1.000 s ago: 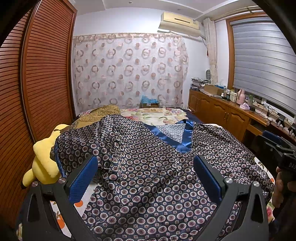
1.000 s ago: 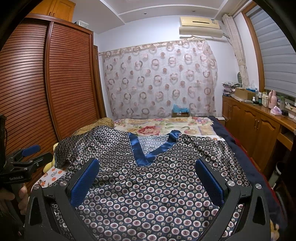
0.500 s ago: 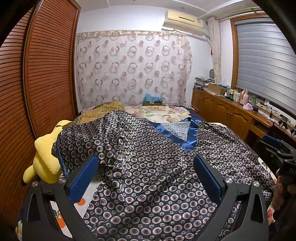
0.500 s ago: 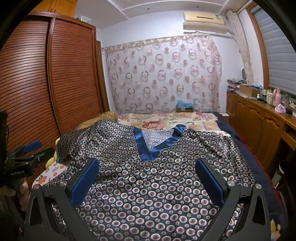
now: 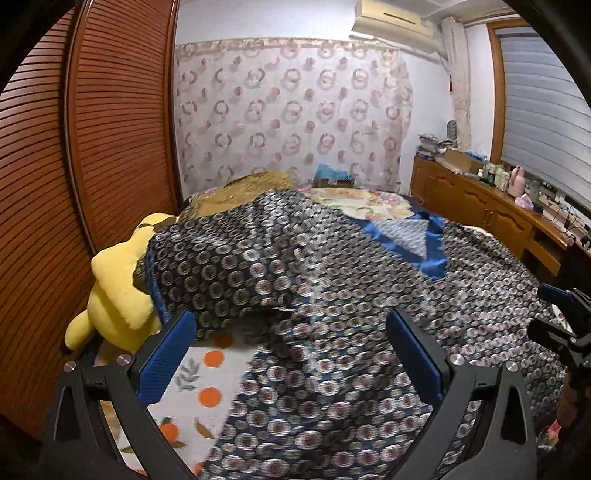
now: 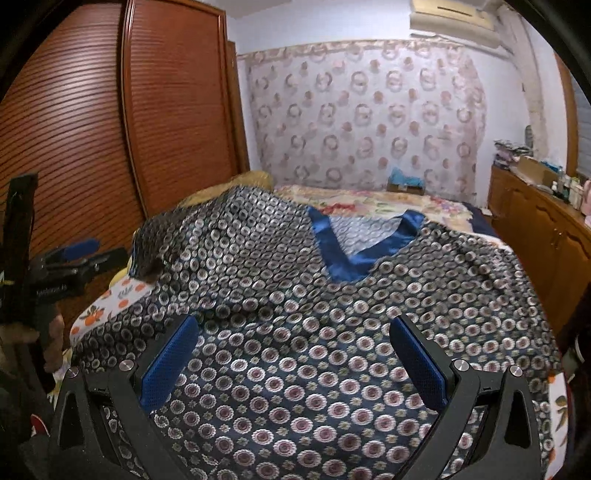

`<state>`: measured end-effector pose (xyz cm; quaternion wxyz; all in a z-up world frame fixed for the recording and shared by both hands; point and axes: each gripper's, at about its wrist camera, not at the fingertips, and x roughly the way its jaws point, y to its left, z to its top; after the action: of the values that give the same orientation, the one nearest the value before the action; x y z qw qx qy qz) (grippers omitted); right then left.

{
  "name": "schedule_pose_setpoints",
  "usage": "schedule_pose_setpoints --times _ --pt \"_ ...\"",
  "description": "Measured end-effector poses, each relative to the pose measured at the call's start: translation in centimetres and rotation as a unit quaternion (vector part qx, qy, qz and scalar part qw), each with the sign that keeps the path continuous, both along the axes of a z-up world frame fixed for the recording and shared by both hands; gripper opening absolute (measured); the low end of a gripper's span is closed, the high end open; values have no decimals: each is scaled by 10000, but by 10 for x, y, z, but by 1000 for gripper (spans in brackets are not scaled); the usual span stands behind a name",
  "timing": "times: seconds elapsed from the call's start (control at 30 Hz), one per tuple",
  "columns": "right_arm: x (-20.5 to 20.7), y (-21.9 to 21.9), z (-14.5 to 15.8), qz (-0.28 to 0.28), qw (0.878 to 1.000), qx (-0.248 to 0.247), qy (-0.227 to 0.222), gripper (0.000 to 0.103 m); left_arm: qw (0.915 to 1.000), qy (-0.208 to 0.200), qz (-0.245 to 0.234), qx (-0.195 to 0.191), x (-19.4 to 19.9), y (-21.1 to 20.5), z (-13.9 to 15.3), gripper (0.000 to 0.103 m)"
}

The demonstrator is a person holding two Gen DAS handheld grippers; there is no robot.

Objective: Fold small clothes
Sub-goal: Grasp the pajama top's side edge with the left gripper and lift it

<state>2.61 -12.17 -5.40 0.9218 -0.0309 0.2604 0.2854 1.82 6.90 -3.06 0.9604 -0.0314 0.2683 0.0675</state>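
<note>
Bedroom: one bed (image 5: 373, 201) with a floral cover, one ring-print curtain (image 5: 291, 110) on the back wall, louvred wooden wardrobe doors (image 6: 177, 96) on the left (two panels in the right wrist view), one wooden sideboard (image 5: 480, 206) on the right with small clutter on top, too small to count. One air conditioner (image 5: 393, 16) up high. One window blind (image 5: 543, 122) on the right.

One garment (image 6: 314, 332) only: dark navy satin top with a repeating circle print and a blue V-neck trim (image 6: 354, 254), spread over the near part of the bed, neckline pointing away. Its left sleeve side is humped up and draped over one yellow plush toy (image 5: 118, 291) at the bed's left edge. An orange-print sheet (image 5: 199, 373) shows under the garment's lower left edge.

Two tools. Left tool (image 5: 291, 354): both blue pads spread wide apart, nothing between them, hanging over the garment's left lower part and the sheet. Right tool (image 6: 293, 362): pads wide apart too, nothing gripped, over the garment's lower middle. Cannot tell if either touches the fabric. Each tool also shows at the edge of the other view. Left wrist view is motion-blurred on the cloth.
</note>
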Motion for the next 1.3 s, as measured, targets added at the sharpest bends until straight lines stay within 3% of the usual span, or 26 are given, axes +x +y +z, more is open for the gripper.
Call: schedule_pose_setpoints --times 0.27,0.57,0.7,0.83,1.0,1.1,1.17,1.23,1.3 --pt "18 24 -16 140 9994 -91 295 103 9991 370 8 208 10 37 -8 103" --pt "31 36 -29 223 9990 -129 372 103 9984 472 -67 -288 22 93 -5 102" --pt "27 37 -35 232 9990 -183 341 103 9983 554 -72 -144 37 109 -4 87" --pt "27 35 -38 247 9991 -99 327 103 9958 798 -186 -396 64 129 -13 69" --pt "28 33 -41 247 9991 -50 350 103 9931 1062 -121 -473 90 143 -26 61" --pt "25 34 -42 257 9992 -98 304 103 9915 1086 -129 -709 97 153 -30 54" --pt "25 35 -42 264 9992 -126 289 103 9906 1118 -169 -769 99 157 -32 43" --pt "24 35 -43 265 9991 -120 298 103 9909 1101 -171 -750 99 159 -32 16" --pt "25 35 -43 260 9991 -98 318 103 9914 1108 -217 -659 100 158 -31 5"
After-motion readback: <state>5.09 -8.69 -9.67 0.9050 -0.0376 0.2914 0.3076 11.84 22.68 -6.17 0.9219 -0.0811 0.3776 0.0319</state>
